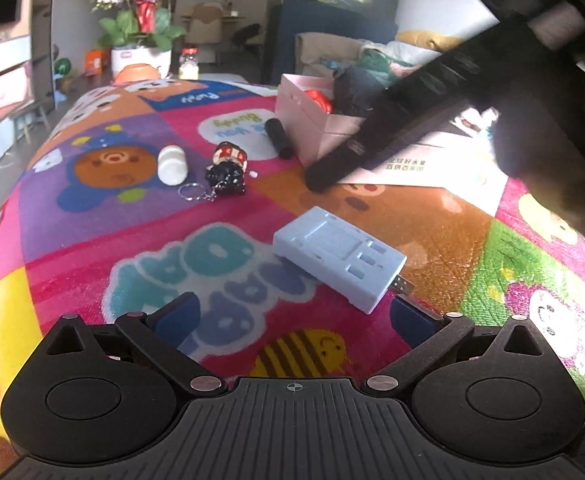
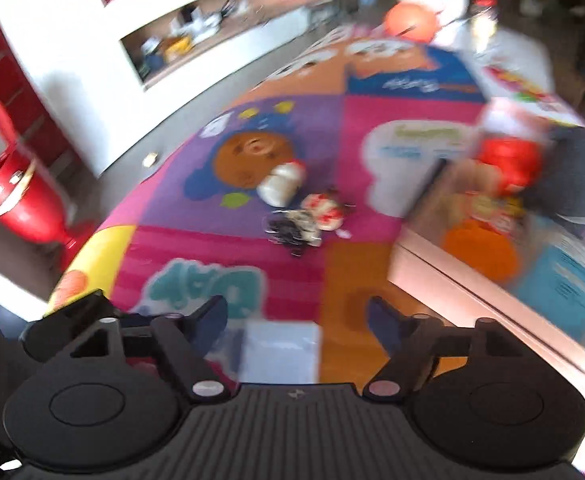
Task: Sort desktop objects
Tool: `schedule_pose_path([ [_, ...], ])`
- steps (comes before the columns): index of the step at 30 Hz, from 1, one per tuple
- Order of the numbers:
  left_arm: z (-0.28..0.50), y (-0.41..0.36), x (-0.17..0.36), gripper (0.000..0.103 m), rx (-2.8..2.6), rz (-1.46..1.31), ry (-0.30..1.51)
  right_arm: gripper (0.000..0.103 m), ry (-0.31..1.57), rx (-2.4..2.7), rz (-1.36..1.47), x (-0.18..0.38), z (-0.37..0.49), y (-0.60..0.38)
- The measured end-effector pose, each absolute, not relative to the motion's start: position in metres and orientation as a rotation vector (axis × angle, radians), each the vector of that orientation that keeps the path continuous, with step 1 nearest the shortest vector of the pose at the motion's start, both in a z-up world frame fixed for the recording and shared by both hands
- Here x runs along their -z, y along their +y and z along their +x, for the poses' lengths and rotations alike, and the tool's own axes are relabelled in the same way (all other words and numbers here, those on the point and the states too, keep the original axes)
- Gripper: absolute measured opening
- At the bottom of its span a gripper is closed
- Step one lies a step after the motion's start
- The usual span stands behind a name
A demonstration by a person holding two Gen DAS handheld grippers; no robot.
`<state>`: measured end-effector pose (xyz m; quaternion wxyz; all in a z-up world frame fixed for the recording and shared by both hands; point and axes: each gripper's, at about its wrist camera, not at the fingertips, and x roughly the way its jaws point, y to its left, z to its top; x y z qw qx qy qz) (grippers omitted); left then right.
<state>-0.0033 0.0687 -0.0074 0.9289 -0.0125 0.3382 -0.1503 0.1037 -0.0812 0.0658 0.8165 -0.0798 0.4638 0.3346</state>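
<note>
Sorting of desktop objects, seen from both wrist cameras, near to far. Nearest in the left view, my left gripper (image 1: pixel 292 312) stands with its jaws spread wide and nothing between them. Just beyond its fingertips lies the pale blue box (image 1: pixel 338 258), flat on the patterned mat (image 1: pixel 92 232) and skewed to the fingers' line, with its near right corner close to the right fingertip. I judge this box to be the step in hand. To take it well, I would turn the wrist until the fingers run square to the box's long sides, then advance low so both pads meet those sides together; a skewed closure would likely spin it away.

In the right view, which is blurred by motion, my right gripper (image 2: pixel 296 316) is likewise wide apart and empty, with the same pale box just ahead between its fingers. Both tools face one object; I would let only one commit.

Farther out lie the figurine keychain (image 1: pixel 228 168) and, just beside it, the white cylinder (image 1: pixel 171 165). Beyond these a black cylinder (image 1: pixel 278 138) lies against the pink box (image 1: pixel 312 128), which already holds a red object (image 1: pixel 319 100) and, I judge, receives the sorted items. In the left view the right tool's black arm (image 1: pixel 412 120) crosses in front of that box.
</note>
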Motion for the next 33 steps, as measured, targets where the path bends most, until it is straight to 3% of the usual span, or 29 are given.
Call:
schedule_pose_path([
  [5,-0.004,0.056,0.008,0.103,0.314,0.056,0.701,0.077,0.999,-0.716,-0.124,-0.054,0.085,-0.093],
  [7,-0.004,0.057,0.009,0.103,0.306,0.051,0.702,0.068,0.962,-0.701,-0.129,-0.057,0.087,-0.092],
  [9,-0.002,0.059,0.009,0.103,0.292,0.030,0.703,0.044,0.915,-0.676,-0.138,-0.063,0.099,-0.087],
  [12,-0.001,0.061,0.009,0.103,0.270,-0.002,0.695,0.031,0.857,-0.598,-0.212,-0.088,0.130,-0.070],
  [16,-0.002,0.063,0.009,0.103,0.229,-0.018,0.687,0.027,0.836,-0.455,-0.322,-0.101,0.201,-0.038],
  [22,-0.002,0.072,0.009,0.103,0.186,-0.064,0.677,0.013,0.960,-0.256,-0.457,-0.065,0.293,-0.002],
  [24,-0.002,0.073,0.009,0.103,0.189,-0.072,0.677,0.009,1.014,-0.225,-0.481,-0.050,0.304,0.001],
  [33,-0.001,0.077,0.009,0.103,0.201,-0.103,0.670,0.009,1.120,-0.307,-0.566,-0.029,0.273,0.011],
])
